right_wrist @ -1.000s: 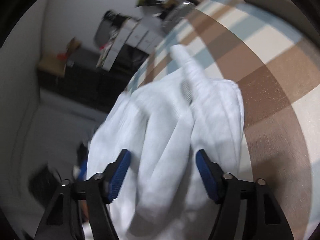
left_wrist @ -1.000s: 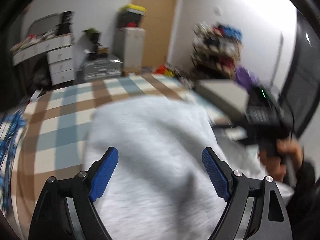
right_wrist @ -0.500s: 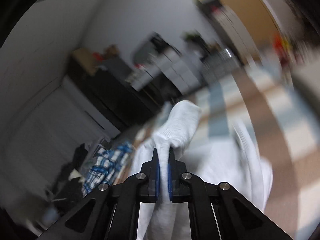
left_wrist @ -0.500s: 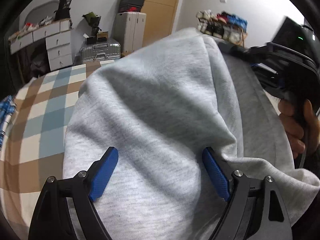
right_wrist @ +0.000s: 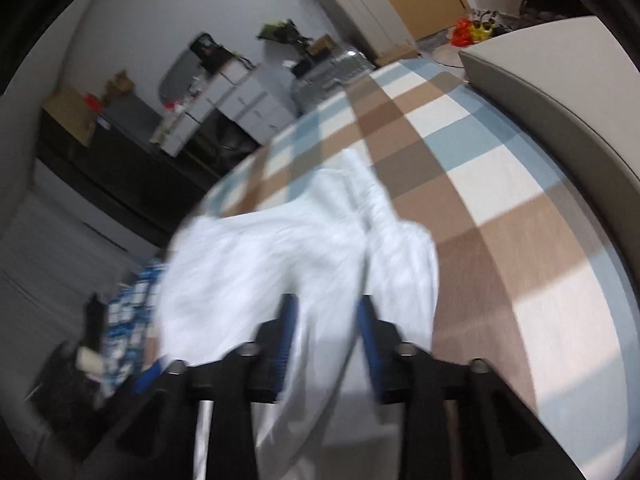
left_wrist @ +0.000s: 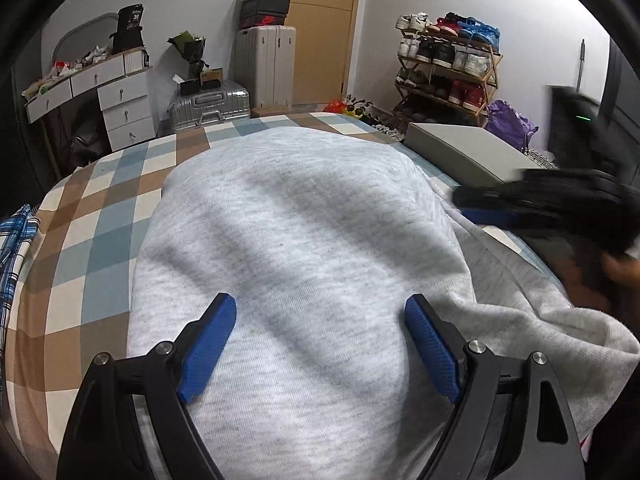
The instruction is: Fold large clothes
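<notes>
A large light grey sweatshirt (left_wrist: 304,232) lies bunched on a bed with a brown, blue and white checked cover (left_wrist: 92,248). My left gripper (left_wrist: 320,304) hovers just over its near part, jaws wide open, nothing pinched between the blue pads (left_wrist: 208,344). In the left wrist view my right gripper (left_wrist: 500,208) is a blurred shape at the garment's right edge, with a hand (left_wrist: 624,272) behind it. In the right wrist view the right gripper (right_wrist: 326,316) has its jaws opening. The sweatshirt (right_wrist: 280,264) lies loose between and under its fingers, not pressed.
A blue plaid shirt (left_wrist: 12,248) lies at the bed's left edge. A grey box-like block (left_wrist: 460,148) borders the bed on the right. Beyond the bed stand a shoe rack (left_wrist: 448,64), suitcases (left_wrist: 208,104) and white drawers (left_wrist: 120,108).
Half a second ago the right gripper was shut on a raised fold of the sweatshirt. Now its jaws stand apart, the fold has dropped onto the bed, and the gripper has pulled off to the right.
</notes>
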A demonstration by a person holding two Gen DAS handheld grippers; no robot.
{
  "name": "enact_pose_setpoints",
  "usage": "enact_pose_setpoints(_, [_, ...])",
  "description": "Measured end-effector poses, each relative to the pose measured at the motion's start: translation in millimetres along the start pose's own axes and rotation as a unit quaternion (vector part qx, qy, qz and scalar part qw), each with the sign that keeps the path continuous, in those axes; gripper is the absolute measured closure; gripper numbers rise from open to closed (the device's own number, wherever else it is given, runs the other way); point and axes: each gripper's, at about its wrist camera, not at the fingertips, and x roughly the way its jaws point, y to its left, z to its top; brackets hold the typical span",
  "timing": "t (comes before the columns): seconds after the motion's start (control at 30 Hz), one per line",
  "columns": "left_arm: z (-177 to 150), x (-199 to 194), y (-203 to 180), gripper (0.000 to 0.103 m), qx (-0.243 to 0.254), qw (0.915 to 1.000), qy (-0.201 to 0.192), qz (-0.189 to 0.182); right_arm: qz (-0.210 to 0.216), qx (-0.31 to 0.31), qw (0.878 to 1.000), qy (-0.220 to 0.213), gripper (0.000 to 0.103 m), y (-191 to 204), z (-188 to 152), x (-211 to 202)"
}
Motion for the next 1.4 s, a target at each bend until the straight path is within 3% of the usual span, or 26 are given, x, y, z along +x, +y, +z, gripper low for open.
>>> enact_pose_setpoints(0.03, [0,0,0,0.020,0.000,1.0000,-0.001,0.000,0.010,-0.001,1.000,0.003,0.051,2,-10,-6])
enact_pose_setpoints(0.13, [0,1,1,0.019,-0.002,1.0000,-0.002,-0.002,0.039,0.008,0.999,0.027,0.049,8,-37,-10])
enact_pose_setpoints(0.2, [0,0,-1,0.019,0.000,1.0000,-0.003,0.000,0.034,0.028,0.998,0.038,0.047,8,-46,-8])
enact_pose_setpoints(0.37, [0,-2,-1,0.019,0.000,1.0000,-0.004,0.005,0.068,0.060,0.995,0.049,0.044,9,-52,-5])
enact_pose_setpoints(0.43, [-1,-3,0,0.019,-0.004,1.0000,-0.005,0.005,0.059,0.059,0.995,0.058,0.036,9,-52,2])
enact_pose_setpoints(0.5, [-3,-6,-1,0.019,-0.007,0.9999,-0.006,0.005,0.044,0.060,0.995,0.071,0.036,10,-56,14])
enact_pose_setpoints(0.53, [-4,-8,-1,0.019,-0.010,0.9999,-0.008,0.003,0.039,0.051,0.996,0.066,0.038,13,-59,14])
enact_pose_setpoints(0.57, [-6,-10,0,0.019,-0.014,0.9999,-0.010,0.001,0.026,0.035,0.997,0.056,0.052,16,-59,16])
enact_pose_setpoints(0.63, [-7,-17,4,0.020,-0.027,0.9995,-0.015,-0.006,0.041,0.020,0.998,0.042,0.098,25,-59,16])
enact_pose_setpoints(0.73, [-6,-36,11,0.019,-0.047,0.9981,-0.040,-0.007,0.078,-0.052,0.994,-0.053,0.099,63,-52,-28])
enact_pose_setpoints(0.8, [-2,-59,21,0.019,-0.074,0.9945,-0.067,-0.034,0.109,-0.077,0.987,-0.095,0.099,81,-51,-56])
enact_pose_setpoints(0.87, [1,-73,24,0.020,-0.086,0.9917,-0.081,-0.050,0.102,-0.094,0.981,-0.133,0.099,78,-56,-73])
enact_pose_setpoints(0.93, [2,-77,18,0.019,-0.067,0.9935,-0.085,-0.037,0.075,-0.050,0.989,-0.115,0.099,43,-59,-60])
enact_pose_setpoints(1.0, [-2,-70,11,0.019,-0.046,0.9956,-0.078,-0.024,0.001,0.017,0.999,-0.051,0.099,-5,-63,-24])
enact_pose_setpoints(1.03, [-5,-64,9,0.020,-0.041,0.9966,-0.068,-0.022,-0.013,0.061,0.998,-0.016,0.097,-31,-71,-4])
enact_pose_setpoints(1.1, [-11,-49,3,0.020,-0.044,0.9980,-0.036,-0.026,0.021,0.080,0.996,-0.035,0.097,-39,-74,-7])
enact_pose_setpoints(1.17, [-14,-48,-7,0.020,-0.037,0.9980,-0.024,-0.044,0.002,0.049,0.998,-0.035,0.079,-28,-70,-13])
enact_pose_setpoints(1.2, [-15,-50,-12,0.020,-0.030,0.9979,-0.024,-0.053,-0.003,0.044,0.999,-0.032,0.077,-26,-69,-14])
enact_pose_setpoints(1.3, [-15,-62,-46,0.020,0.039,0.9939,-0.029,-0.099,0.010,0.056,0.998,-0.017,0.075,-30,-66,-14])
enact_pose_setpoints(1.4, [-21,-66,-88,0.019,0.139,0.9808,-0.021,-0.136,0.038,0.078,0.996,-0.017,0.071,-44,-72,-17])
